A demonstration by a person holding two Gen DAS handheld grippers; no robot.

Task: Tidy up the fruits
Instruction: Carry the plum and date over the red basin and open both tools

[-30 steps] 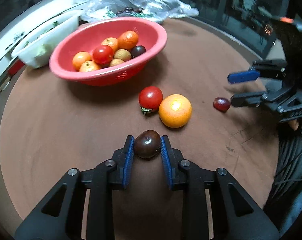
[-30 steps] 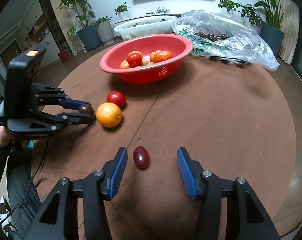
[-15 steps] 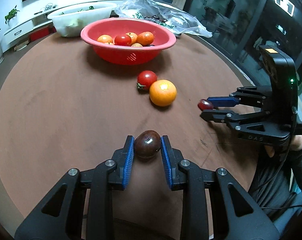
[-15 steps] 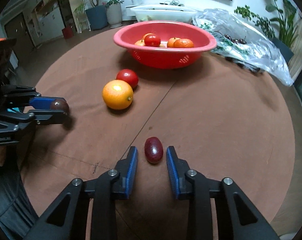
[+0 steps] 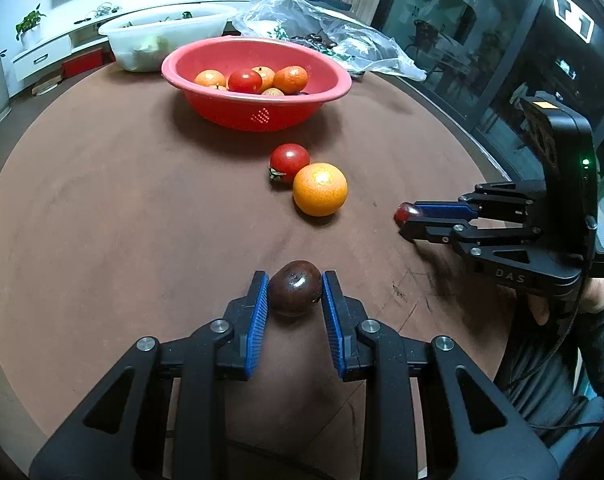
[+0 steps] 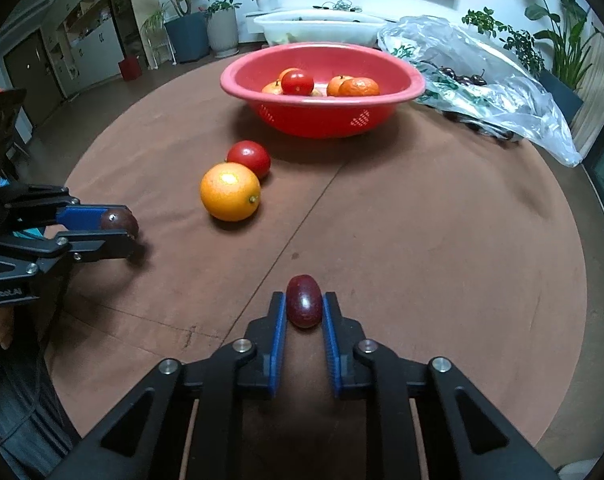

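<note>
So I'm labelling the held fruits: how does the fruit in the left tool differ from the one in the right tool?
The dark brown fruit in the left tool is round; the red grape-like fruit in the right tool is oval and slimmer. The brown one is dull and nearly black; the red one is glossy and wine-coloured. The brown one looks larger. Both are pinched between blue pads, above the brown table.

Indoor artificial light from above, moderately bright. Glare spot on top of orange point(image 5: 320, 188), small highlights on tomato point(image 5: 289, 157). Soft dark shadows on brown table point(image 5: 122, 220) under red bowl point(image 5: 256, 80) and fruit. Far glass wall at right dim, with reflections. Strong fisheye bending; black vignette in corners. Focus sharp at centre, softer at edges; no motion blur.
</note>
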